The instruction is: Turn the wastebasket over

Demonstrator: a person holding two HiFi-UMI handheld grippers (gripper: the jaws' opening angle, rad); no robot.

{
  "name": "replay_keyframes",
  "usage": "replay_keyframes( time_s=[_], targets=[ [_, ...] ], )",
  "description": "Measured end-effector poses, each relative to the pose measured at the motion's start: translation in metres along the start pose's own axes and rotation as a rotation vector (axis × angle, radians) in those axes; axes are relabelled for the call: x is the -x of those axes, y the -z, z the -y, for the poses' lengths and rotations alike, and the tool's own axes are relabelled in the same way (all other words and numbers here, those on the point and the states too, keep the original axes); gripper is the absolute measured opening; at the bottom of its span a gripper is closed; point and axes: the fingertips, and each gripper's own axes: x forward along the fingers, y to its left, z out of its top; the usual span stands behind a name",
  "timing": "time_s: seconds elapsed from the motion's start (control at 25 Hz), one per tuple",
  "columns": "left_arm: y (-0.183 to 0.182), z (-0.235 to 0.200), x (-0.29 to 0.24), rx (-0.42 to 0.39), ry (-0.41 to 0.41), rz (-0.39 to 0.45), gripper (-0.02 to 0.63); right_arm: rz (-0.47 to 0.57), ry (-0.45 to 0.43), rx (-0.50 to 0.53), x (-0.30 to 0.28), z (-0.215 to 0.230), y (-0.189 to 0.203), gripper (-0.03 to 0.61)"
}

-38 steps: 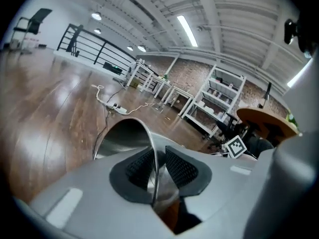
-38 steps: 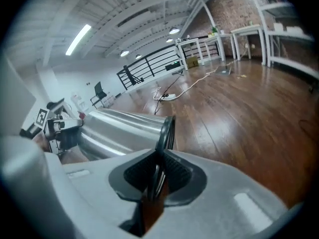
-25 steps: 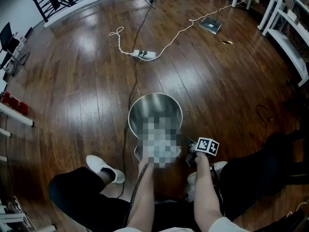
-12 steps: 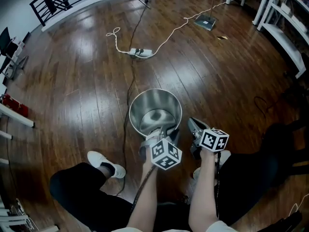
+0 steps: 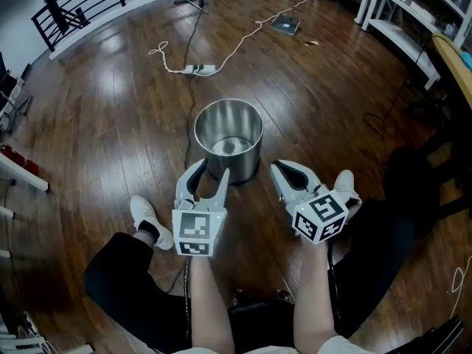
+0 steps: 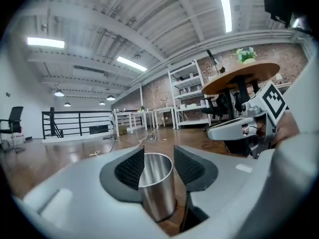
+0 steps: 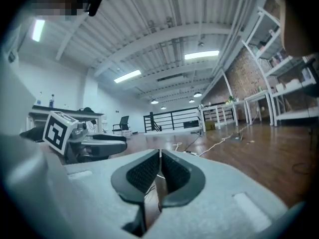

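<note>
The shiny steel wastebasket point(image 5: 243, 161) stands upright on the wooden floor, mouth up and empty inside. My left gripper point(image 5: 209, 172) hovers just short of its near side, jaws opening, with nothing pressed between the pads. In the left gripper view the wastebasket point(image 6: 157, 193) shows through the gap beyond the left gripper point(image 6: 158, 158), apart from both pads. My right gripper point(image 5: 279, 169) is held to the wastebasket's right, raised and shut on nothing. The right gripper point(image 7: 159, 158) shows its pads meeting in its own view.
A power strip with a white cable point(image 5: 193, 69) lies on the floor behind the wastebasket. White shelving point(image 5: 402, 35) lines the right side and a black railing point(image 5: 74, 6) the back left. The person's legs and white shoe point(image 5: 151, 223) flank the grippers.
The left gripper was shut at the wastebasket's near rim; it has let go, opened and risen. The right gripper has also lifted and rolled. The wastebasket stays upright.
</note>
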Motion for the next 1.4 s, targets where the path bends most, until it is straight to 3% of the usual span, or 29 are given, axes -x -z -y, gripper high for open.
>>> replay_keyframes(
  time_s=[0.24, 0.36, 0.52, 0.72, 0.84, 1.08, 1.4],
  targets=[
    [-0.037, 0.047, 0.103, 0.035, -0.008, 0.130, 0.264, 0.059, 0.041, 0.126, 0.092, -0.066, -0.028, 0.097],
    [-0.038, 0.064, 0.148, 0.047, -0.065, 0.154, 0.307, 0.083, -0.002, 0.155, 0.122, -0.092, -0.021, 0.175],
    [-0.040, 0.123, 0.223, 0.056, -0.100, 0.167, 0.350, 0.088, 0.020, 0.147, 0.194, -0.120, 0.000, 0.260],
    [-0.043, 0.190, 0.278, 0.151, -0.162, 0.238, 0.390, 0.104, 0.088, 0.232, 0.263, -0.136, -0.009, 0.352],
    [-0.049, 0.225, 0.302, 0.154, -0.180, 0.263, 0.411, 0.157, 0.075, 0.227, 0.310, -0.147, -0.016, 0.367],
    [-0.069, 0.266, 0.358, 0.081, -0.229, 0.273, 0.411, 0.154, 0.041, 0.274, 0.367, -0.176, -0.016, 0.370],
    [-0.087, 0.287, 0.394, 0.047, -0.267, 0.294, 0.405, 0.164, 0.035, 0.324, 0.403, -0.200, -0.024, 0.370]
  ],
)
